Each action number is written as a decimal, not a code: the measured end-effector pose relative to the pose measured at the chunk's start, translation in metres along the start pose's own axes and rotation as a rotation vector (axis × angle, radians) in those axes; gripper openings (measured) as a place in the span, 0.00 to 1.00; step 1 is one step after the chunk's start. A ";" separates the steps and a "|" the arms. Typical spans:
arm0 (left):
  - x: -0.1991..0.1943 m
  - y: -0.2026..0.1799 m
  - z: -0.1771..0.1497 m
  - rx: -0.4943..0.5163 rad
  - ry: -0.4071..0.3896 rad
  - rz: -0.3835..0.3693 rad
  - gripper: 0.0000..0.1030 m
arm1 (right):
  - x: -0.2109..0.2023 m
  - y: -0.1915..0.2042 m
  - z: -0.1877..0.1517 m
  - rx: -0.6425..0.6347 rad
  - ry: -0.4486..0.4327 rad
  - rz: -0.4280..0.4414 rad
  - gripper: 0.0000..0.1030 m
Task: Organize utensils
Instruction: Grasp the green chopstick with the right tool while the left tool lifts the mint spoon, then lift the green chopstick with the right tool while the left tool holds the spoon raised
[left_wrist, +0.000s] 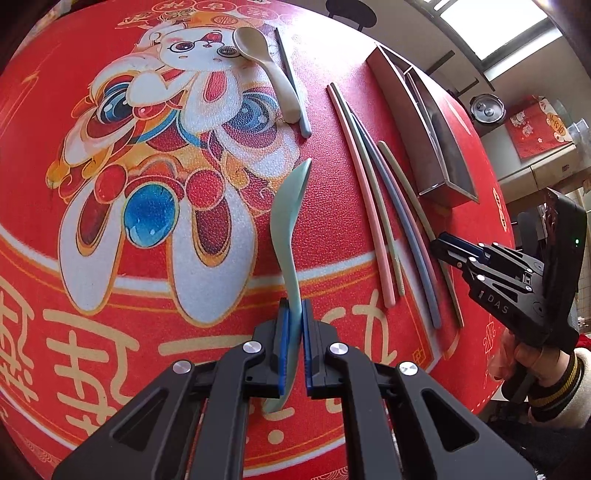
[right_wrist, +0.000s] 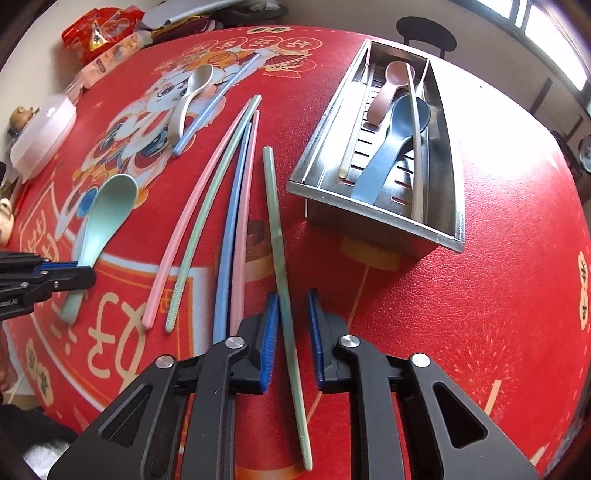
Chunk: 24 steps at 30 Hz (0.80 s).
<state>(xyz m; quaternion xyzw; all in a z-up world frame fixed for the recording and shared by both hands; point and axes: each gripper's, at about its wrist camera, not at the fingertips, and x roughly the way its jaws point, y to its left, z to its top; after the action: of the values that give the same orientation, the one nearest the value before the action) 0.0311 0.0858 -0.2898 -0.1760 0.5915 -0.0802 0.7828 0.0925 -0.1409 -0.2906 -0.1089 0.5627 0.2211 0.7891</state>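
Observation:
My left gripper (left_wrist: 294, 306) is shut on the handle of a mint-green spoon (left_wrist: 288, 221), whose bowl (right_wrist: 110, 199) points away over the red tablecloth. My right gripper (right_wrist: 293, 295) straddles a single green chopstick (right_wrist: 275, 221) lying on the cloth. The left pad is against the chopstick, and a narrow gap shows at the right pad. The steel utensil tray (right_wrist: 321, 147) stands just beyond, to the right, with a pink spoon (right_wrist: 388, 88), a blue spoon (right_wrist: 391, 144) and two beige chopsticks in it. From the left wrist, the right gripper (left_wrist: 441, 247) sits at the chopsticks' near ends.
Several loose chopsticks in pink, green and blue (right_wrist: 229, 206) lie side by side between the two grippers. A beige spoon (right_wrist: 192, 96) and a blue chopstick (right_wrist: 214, 107) lie farther back. Snack bags (right_wrist: 99, 33) and a white lidded box (right_wrist: 40, 133) crowd the far left edge.

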 end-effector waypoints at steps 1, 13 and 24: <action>0.000 0.001 0.000 -0.006 0.000 -0.005 0.08 | 0.000 0.002 -0.001 -0.006 0.001 0.002 0.07; -0.002 0.007 0.003 -0.005 0.013 -0.034 0.07 | -0.006 -0.009 -0.017 0.094 0.040 0.144 0.06; -0.003 -0.004 0.010 0.053 0.015 -0.014 0.07 | -0.006 -0.011 -0.022 0.124 0.051 0.176 0.06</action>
<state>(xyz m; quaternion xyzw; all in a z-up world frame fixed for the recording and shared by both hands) 0.0403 0.0844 -0.2835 -0.1584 0.5937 -0.1025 0.7823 0.0775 -0.1618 -0.2936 -0.0155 0.6027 0.2513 0.7572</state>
